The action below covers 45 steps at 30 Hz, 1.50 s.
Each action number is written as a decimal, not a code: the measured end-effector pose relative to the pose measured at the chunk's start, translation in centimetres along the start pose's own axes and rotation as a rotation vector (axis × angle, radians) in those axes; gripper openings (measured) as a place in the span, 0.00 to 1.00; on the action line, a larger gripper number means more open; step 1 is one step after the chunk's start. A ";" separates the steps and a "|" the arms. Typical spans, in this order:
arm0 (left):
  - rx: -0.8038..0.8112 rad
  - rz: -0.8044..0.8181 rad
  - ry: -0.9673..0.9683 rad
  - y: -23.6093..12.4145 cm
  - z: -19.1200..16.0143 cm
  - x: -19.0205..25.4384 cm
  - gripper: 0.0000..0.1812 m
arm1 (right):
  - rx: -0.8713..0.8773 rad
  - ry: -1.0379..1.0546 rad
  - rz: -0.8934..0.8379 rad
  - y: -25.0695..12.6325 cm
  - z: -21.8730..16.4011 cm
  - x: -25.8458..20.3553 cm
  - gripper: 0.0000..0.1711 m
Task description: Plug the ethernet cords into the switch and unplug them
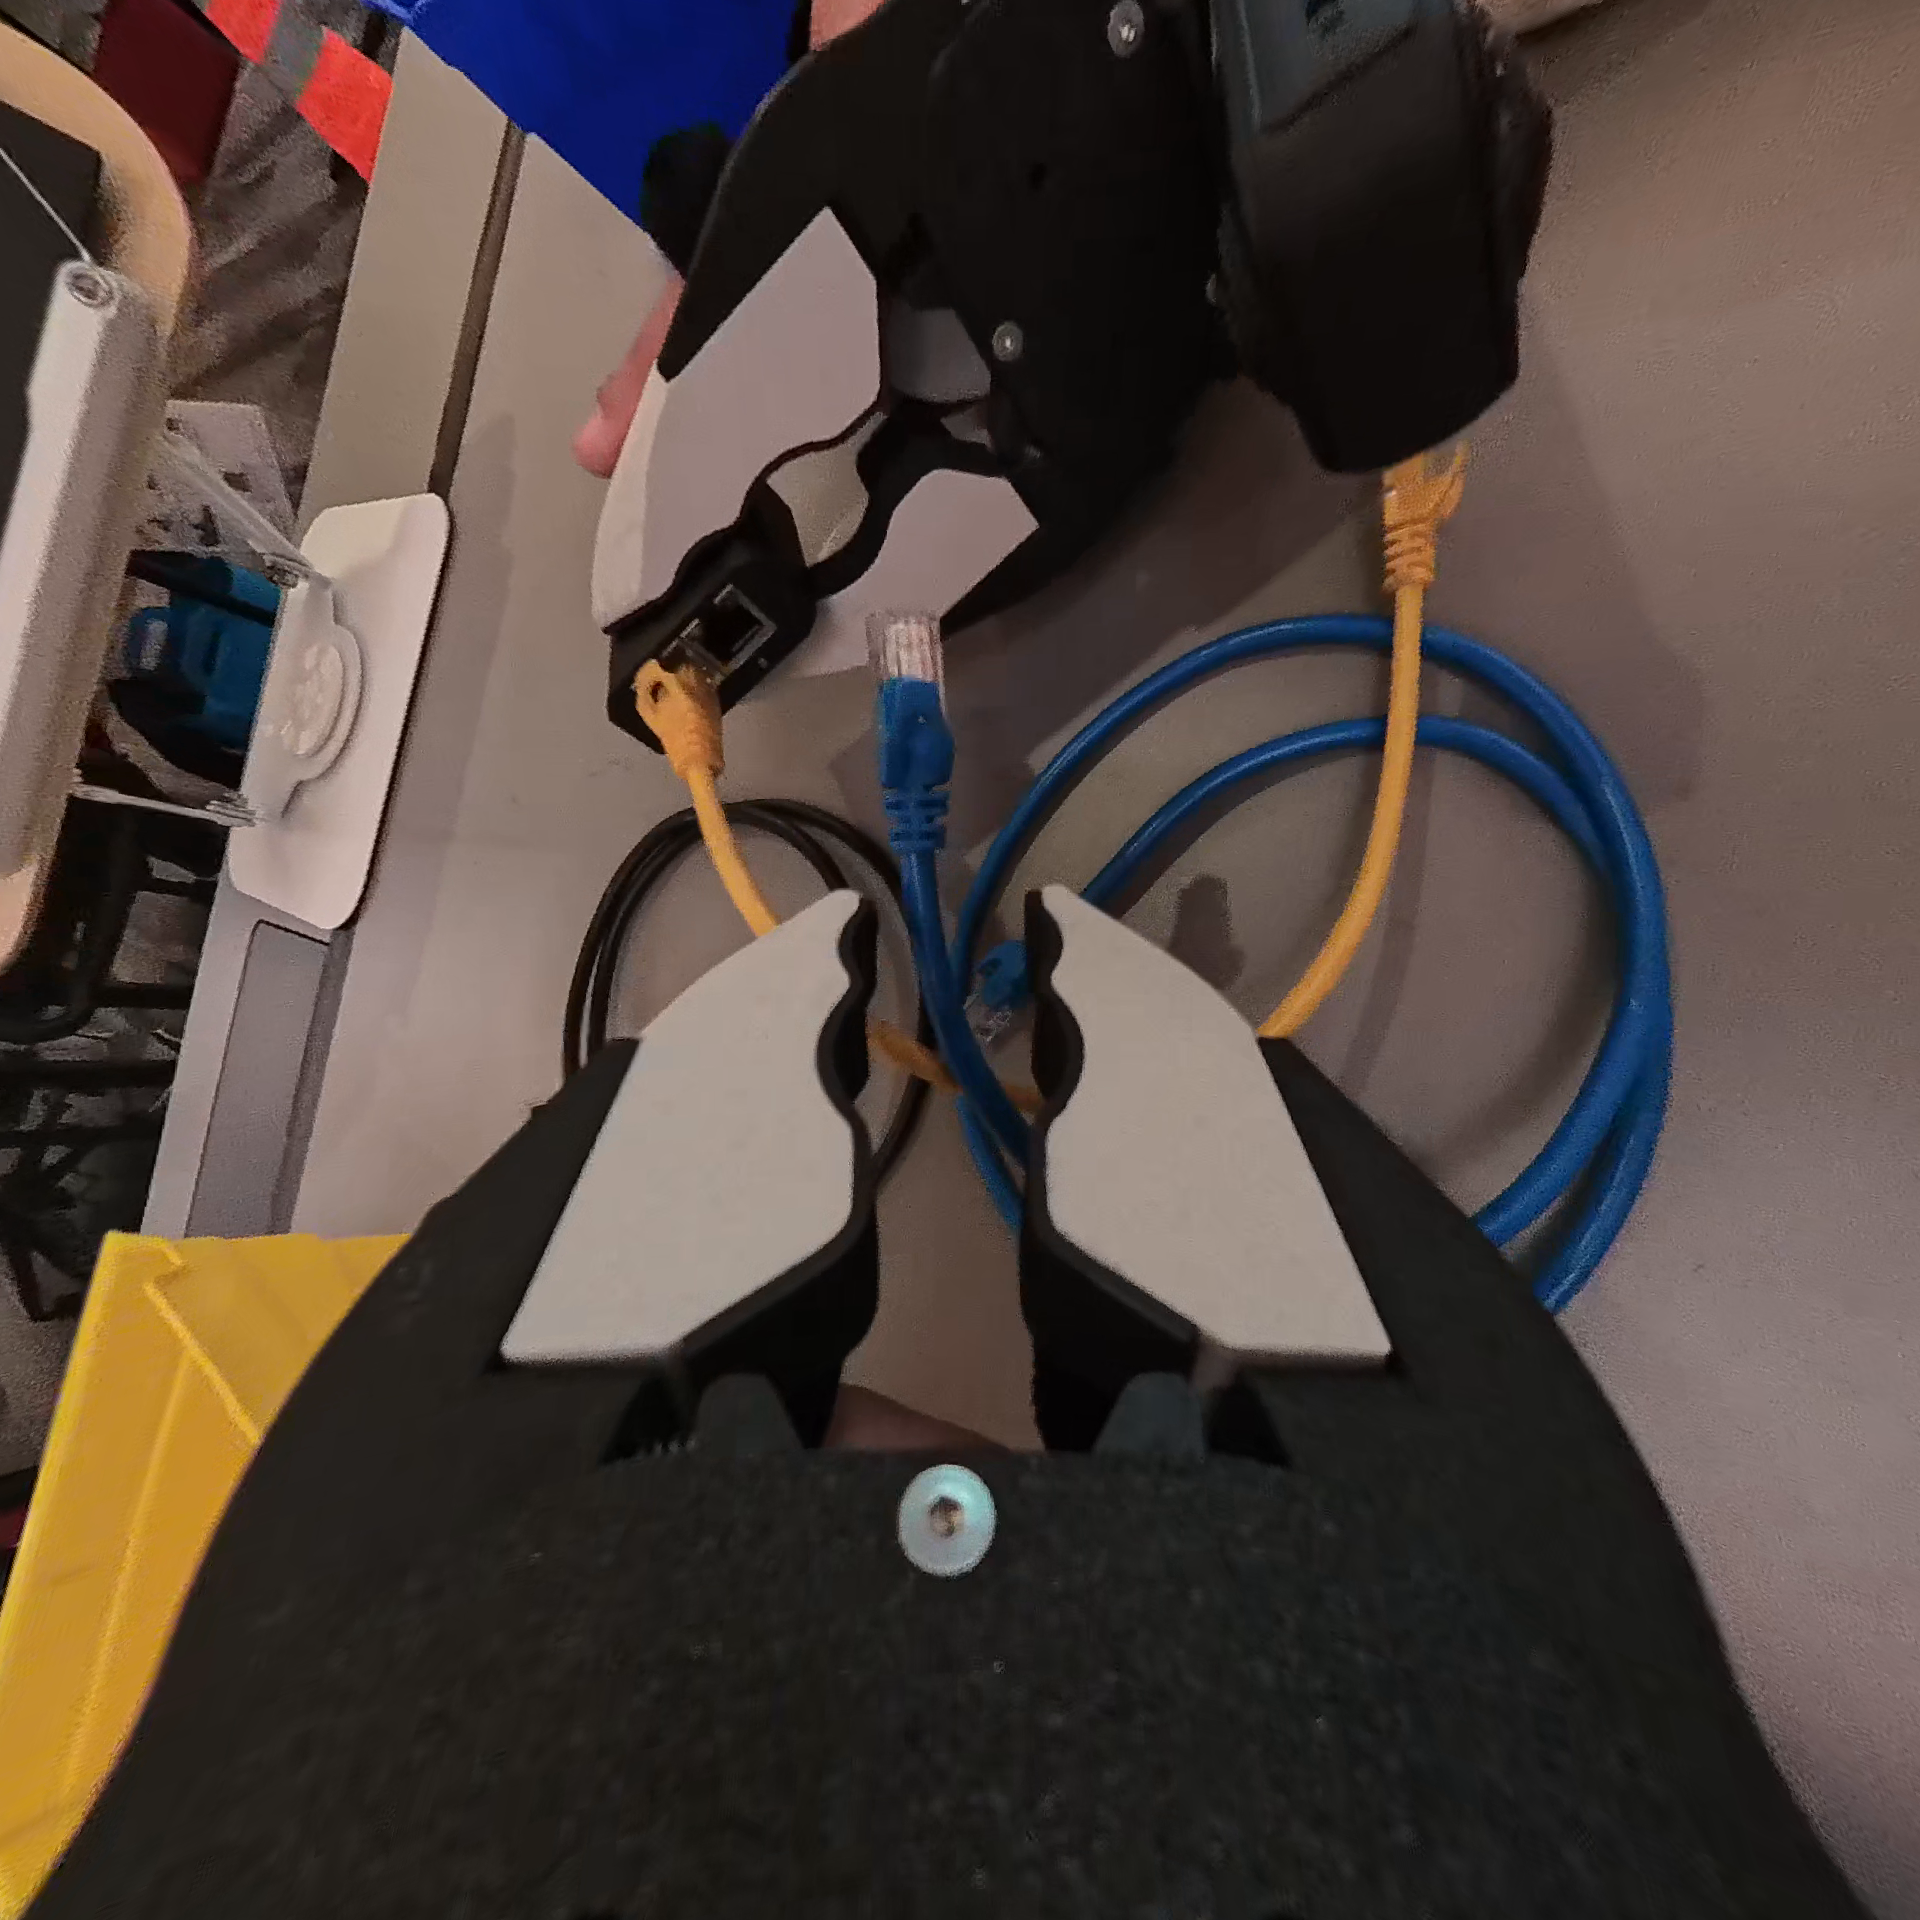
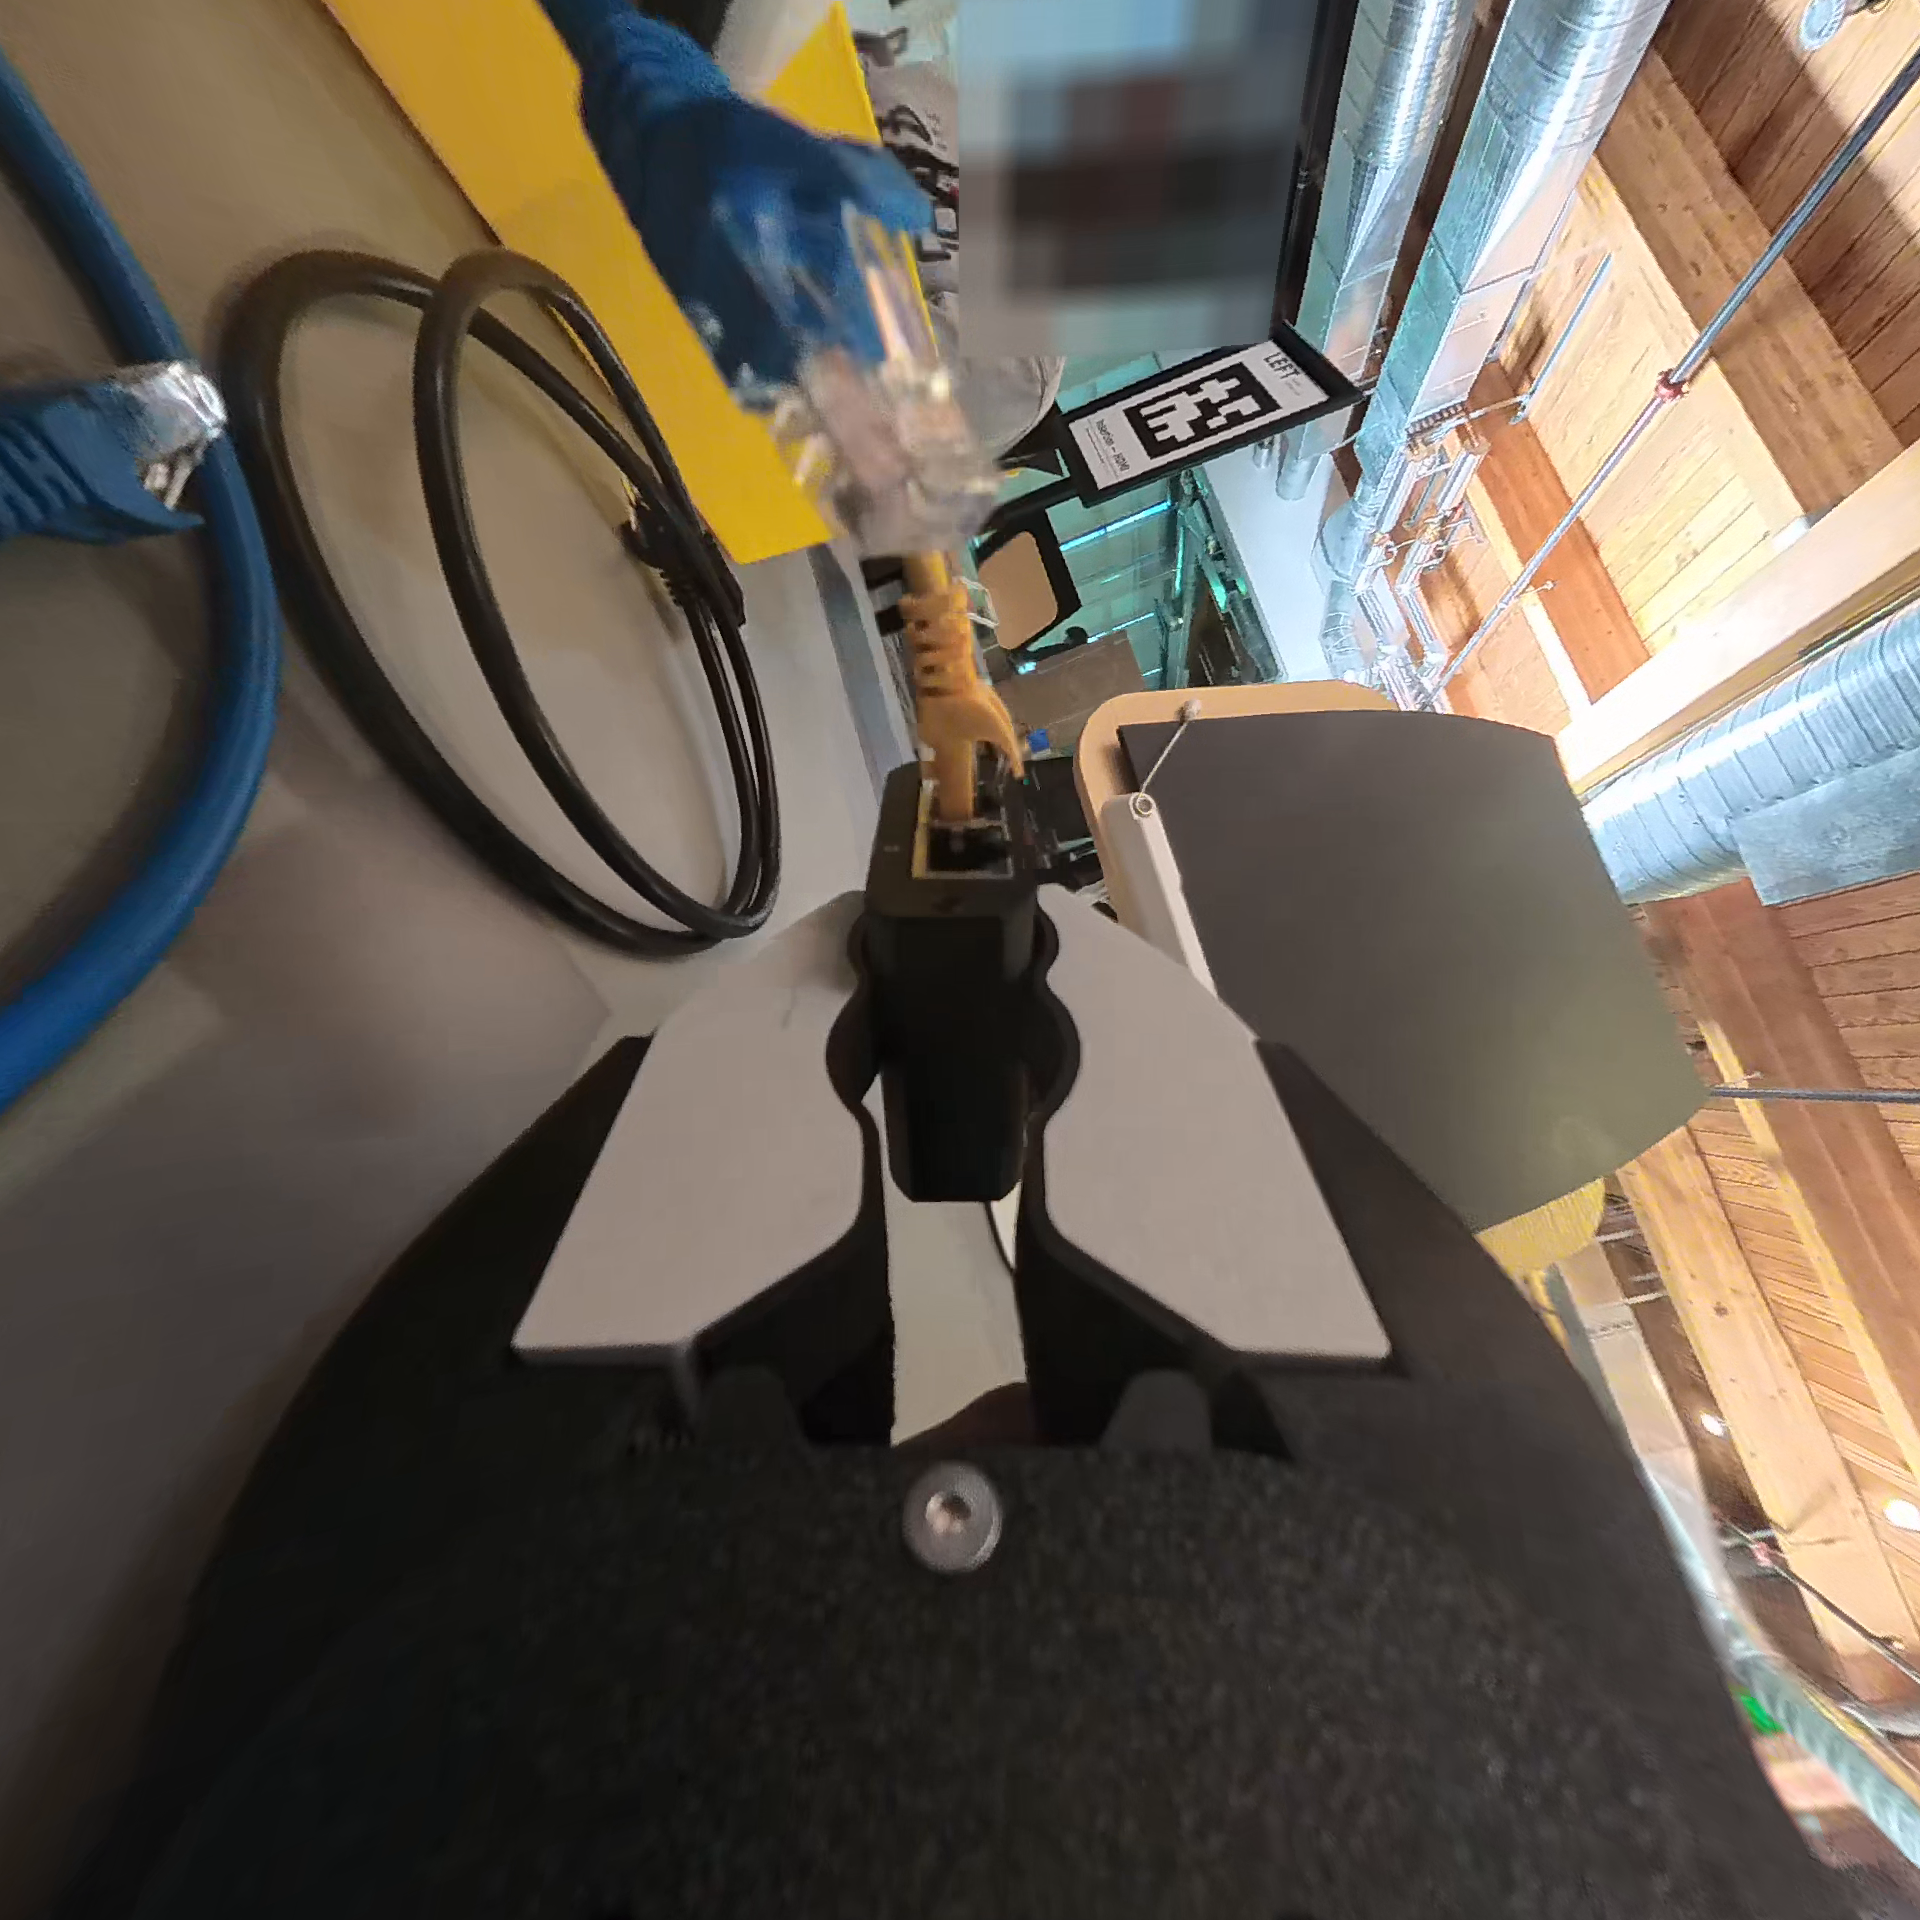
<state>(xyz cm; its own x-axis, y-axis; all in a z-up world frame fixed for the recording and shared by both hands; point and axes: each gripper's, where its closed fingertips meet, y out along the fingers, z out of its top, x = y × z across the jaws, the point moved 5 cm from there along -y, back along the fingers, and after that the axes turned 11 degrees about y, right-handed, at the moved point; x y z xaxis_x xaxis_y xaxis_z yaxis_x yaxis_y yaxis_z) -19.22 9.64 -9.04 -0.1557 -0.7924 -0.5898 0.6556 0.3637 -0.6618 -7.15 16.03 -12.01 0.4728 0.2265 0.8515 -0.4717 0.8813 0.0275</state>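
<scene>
Left wrist view: the left tool stands partly open around the blue cord, which passes between its fingers; whether they pinch it I cannot tell. Its clear plug rises just right of the switch, whose left port holds the yellow cord.

Right wrist view: the right tool is clamped on the switch, lifted off the table. One port is free; the blue plug hovers beyond. Second insertion seems next, needing alignment.

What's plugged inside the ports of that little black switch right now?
The switch, held in the right tool, has the yellow plug seated in one port. The port beside it is empty. Its contacts are hidden by the plug.
</scene>
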 end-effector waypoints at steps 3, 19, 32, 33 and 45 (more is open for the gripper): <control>0.005 0.067 0.021 0.3 -0.6 0.0 0.09 | 0.004 0.007 0.007 0.0 0.0 0.0 0.14; -0.178 -0.223 -0.436 -0.4 -0.1 -2.1 0.03 | 0.004 -0.121 0.003 0.2 0.4 -1.0 0.14; -0.458 -0.357 -0.537 2.5 0.0 -4.2 0.03 | -0.026 -0.196 -0.040 0.3 0.4 -1.1 0.14; -0.454 -0.350 -0.555 2.6 0.0 -4.3 0.03 | -0.030 -0.194 -0.041 0.3 0.4 -1.0 0.14; -0.384 -0.360 -0.704 2.6 -0.1 -4.2 0.03 | -0.043 -0.188 -0.030 0.3 0.1 -1.1 0.14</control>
<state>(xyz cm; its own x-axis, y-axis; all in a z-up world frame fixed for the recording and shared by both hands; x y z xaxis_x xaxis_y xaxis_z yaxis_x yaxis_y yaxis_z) -16.88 13.99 -8.31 0.2698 -0.9626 0.0237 0.3408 0.0725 -0.9373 -7.94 16.01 -12.87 0.3374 0.1218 0.9334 -0.4251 0.9044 0.0357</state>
